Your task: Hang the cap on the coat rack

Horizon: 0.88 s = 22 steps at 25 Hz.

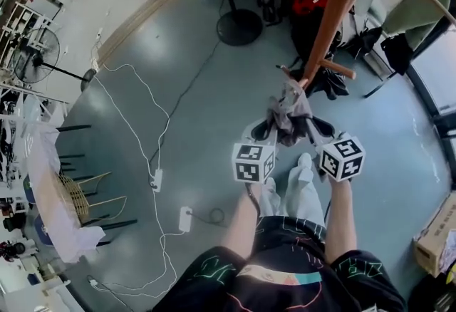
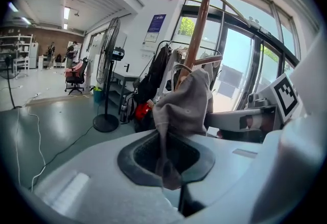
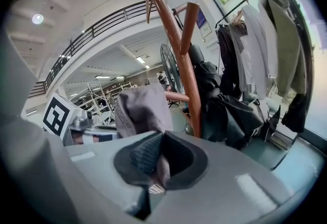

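Both grippers hold up a grey cap [image 1: 288, 115] just below a peg [image 1: 336, 68] of the wooden coat rack [image 1: 335, 11]. My left gripper [image 1: 269, 131] is shut on the cap's left edge. In the left gripper view, cloth from the cap [image 2: 184, 100] hangs pinched between the jaws of that gripper [image 2: 166, 159], with the rack [image 2: 199, 28] right behind. My right gripper [image 1: 313, 131] is shut on the cap's right edge. In the right gripper view, the cap [image 3: 143, 110] rises from the closed jaws of that gripper [image 3: 156, 164], beside the rack's pole [image 3: 186, 59].
Dark clothes [image 1: 335, 82] hang low on the rack. A standing fan's base [image 1: 239, 26] sits on the floor behind it. Cables [image 1: 153, 132] and a power strip [image 1: 184, 219] lie to the left. A cardboard box [image 1: 434, 236] is at the right, and a coat rail [image 3: 265, 39] beyond.
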### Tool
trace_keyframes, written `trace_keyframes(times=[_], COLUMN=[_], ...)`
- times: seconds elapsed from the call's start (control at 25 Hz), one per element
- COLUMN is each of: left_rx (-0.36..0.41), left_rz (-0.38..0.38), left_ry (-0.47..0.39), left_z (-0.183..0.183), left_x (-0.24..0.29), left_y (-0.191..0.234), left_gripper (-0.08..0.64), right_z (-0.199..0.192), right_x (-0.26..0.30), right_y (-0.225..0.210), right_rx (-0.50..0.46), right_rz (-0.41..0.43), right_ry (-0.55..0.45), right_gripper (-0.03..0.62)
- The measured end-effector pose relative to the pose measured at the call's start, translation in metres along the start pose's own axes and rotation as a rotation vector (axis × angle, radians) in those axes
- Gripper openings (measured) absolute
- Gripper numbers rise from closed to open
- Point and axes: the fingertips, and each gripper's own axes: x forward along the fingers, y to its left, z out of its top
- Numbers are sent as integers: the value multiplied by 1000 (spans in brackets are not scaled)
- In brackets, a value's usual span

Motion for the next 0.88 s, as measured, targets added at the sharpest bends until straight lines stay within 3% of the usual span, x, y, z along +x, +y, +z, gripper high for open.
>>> trace_keyframes(times=[0.56,0.88], left_rx=[-62,-15], left_rz=[3,-11], left_ry=[60,86], left_z=[-19,-29], left_x=[45,68], left_y=[-15,-26], left_gripper=[28,48], right_z=[-27,-42], right_x=[8,6], right_y=[-51,-80], right_rx=[91,135], right_rz=[-26,-113], right_ry=[76,99], right_gripper=[12,23])
